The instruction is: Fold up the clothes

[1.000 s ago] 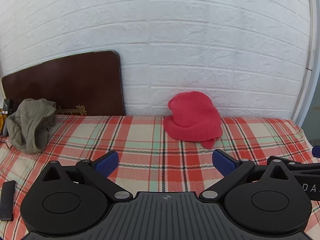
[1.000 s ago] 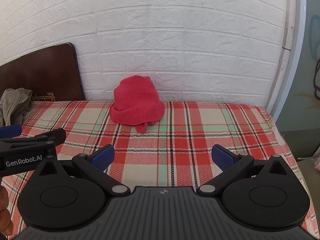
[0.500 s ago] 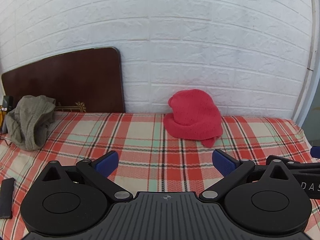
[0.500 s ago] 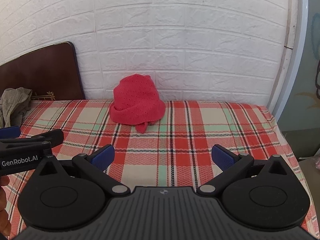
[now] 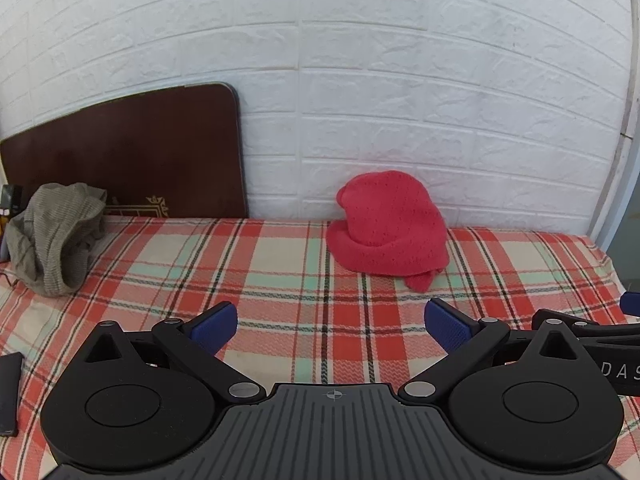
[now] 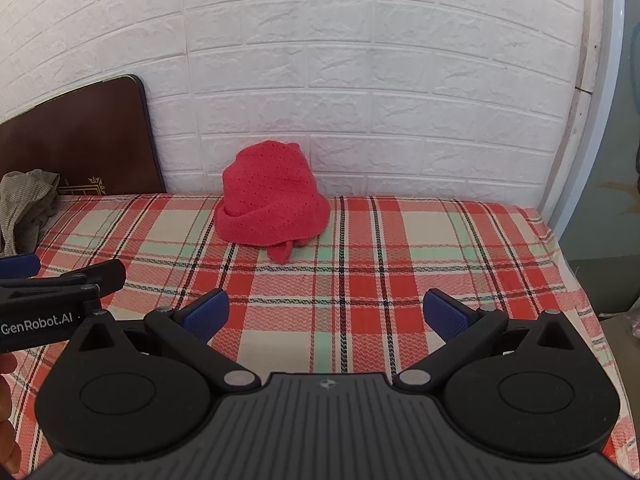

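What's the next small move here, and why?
Probably advance both toward the red knit garment: it lies bunched against the wall, beyond both. The left hand-held gripper and right hand-held gripper are open and empty above the plaid cloth.

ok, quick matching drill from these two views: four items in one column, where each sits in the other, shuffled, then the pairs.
Items
1. red knit
2. grey garment
3. brown board
4. black bar

Places
A. flat on the plaid sheet, at the near left edge of the left view
B. heaped against the white brick wall, mid-bed
C. standing on edge against the wall, far left
D. crumpled at the bed's left end, in front of the board

Pairs: 1-B, 2-D, 3-C, 4-A
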A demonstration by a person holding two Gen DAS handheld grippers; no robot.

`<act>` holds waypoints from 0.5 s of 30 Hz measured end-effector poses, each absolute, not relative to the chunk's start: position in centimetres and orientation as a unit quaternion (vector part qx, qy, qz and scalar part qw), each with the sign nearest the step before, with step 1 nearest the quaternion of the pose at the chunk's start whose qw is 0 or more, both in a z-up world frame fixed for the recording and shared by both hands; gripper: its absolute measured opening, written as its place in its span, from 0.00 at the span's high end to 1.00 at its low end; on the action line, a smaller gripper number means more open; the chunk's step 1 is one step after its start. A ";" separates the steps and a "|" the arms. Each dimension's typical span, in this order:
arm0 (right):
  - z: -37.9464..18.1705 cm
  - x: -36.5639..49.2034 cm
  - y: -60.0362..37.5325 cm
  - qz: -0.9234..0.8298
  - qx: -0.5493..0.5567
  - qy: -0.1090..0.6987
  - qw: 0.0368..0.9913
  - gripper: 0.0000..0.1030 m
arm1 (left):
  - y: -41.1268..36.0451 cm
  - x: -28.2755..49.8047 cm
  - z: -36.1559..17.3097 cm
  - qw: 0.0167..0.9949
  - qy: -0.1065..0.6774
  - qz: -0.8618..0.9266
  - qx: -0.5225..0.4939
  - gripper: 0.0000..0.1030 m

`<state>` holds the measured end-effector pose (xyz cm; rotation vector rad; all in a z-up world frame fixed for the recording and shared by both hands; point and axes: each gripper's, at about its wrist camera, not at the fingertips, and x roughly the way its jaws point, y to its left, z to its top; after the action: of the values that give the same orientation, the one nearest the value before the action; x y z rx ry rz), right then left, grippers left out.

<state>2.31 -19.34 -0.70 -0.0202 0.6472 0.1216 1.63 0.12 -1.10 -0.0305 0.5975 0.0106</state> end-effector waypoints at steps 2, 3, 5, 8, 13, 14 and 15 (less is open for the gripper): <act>-0.6 2.4 -19.3 0.060 -0.012 0.318 0.946 0.00 | 0.1 1.7 -1.1 0.955 0.295 0.005 -0.014 0.00; -0.5 2.5 -19.3 0.060 -0.013 0.319 0.946 0.00 | 0.1 1.7 -1.1 0.955 0.295 0.006 -0.013 0.00; -0.4 2.6 -19.3 0.059 -0.017 0.319 0.946 0.00 | -0.1 1.8 -1.0 0.955 0.295 0.007 -0.010 0.00; -0.3 2.7 -19.2 0.058 -0.019 0.319 0.946 0.00 | -0.1 1.8 -1.1 0.955 0.296 0.008 -0.010 0.00; -0.3 2.9 -19.5 0.060 -0.016 0.321 0.945 0.00 | -0.3 1.9 -1.0 0.955 0.297 0.009 -0.008 0.00; -0.3 2.9 -19.5 0.060 -0.016 0.321 0.945 0.00 | -0.3 2.0 -1.1 0.955 0.297 0.008 -0.008 0.00; -0.3 3.0 -19.5 0.060 -0.016 0.322 0.945 0.00 | -0.3 2.0 -1.1 0.955 0.297 0.008 -0.008 0.00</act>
<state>3.01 -19.53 -0.30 -0.0316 0.6551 0.1219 2.04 -0.31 -1.09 -0.0163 0.6034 0.0165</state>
